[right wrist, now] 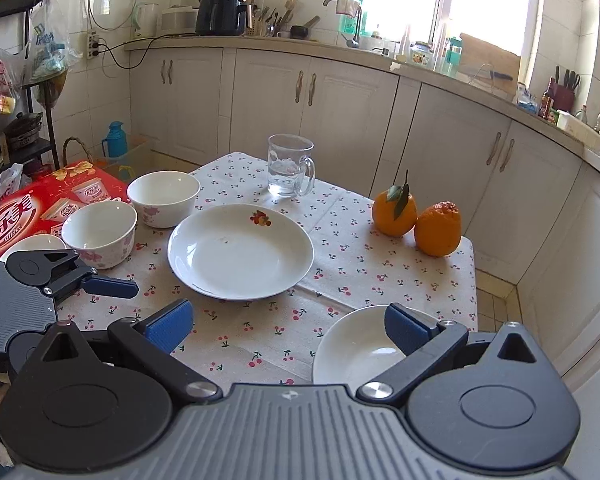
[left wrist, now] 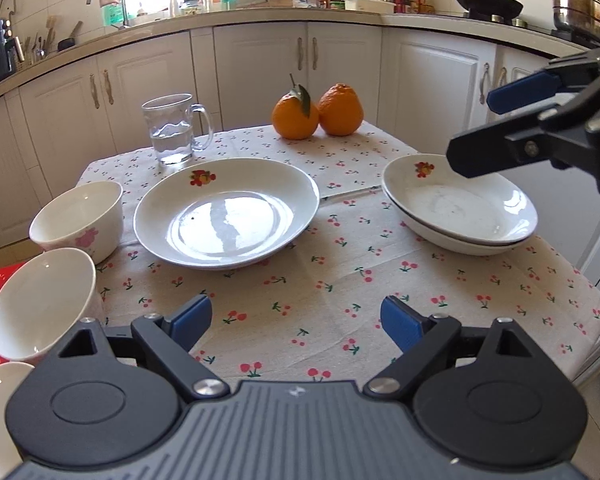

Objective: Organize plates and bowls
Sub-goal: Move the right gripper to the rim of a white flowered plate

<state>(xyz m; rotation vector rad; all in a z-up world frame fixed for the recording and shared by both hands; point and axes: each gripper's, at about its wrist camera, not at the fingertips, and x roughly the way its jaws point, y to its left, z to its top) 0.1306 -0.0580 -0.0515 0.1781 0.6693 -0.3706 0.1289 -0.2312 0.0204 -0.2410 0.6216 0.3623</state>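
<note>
Left wrist view: single plate (left wrist: 226, 214) as landmark, centre of the cherry-print tablecloth (left wrist: 340, 292); stack of two plates (left wrist: 460, 208) well to its right; two bowls (left wrist: 80, 216) just left; glass mug (left wrist: 176, 130) and oranges (left wrist: 318, 112) behind; left gripper (left wrist: 296, 322) spread, empty, near side; right gripper (left wrist: 478, 130) spread above the stack.

Right wrist view: same plate (right wrist: 240, 252); bowls (right wrist: 164, 198) to its left; right gripper (right wrist: 288, 328) spread, holding nothing.

Step, judged: plates being stacked; next, pinch the single plate's rim and set it on the stack.
</note>
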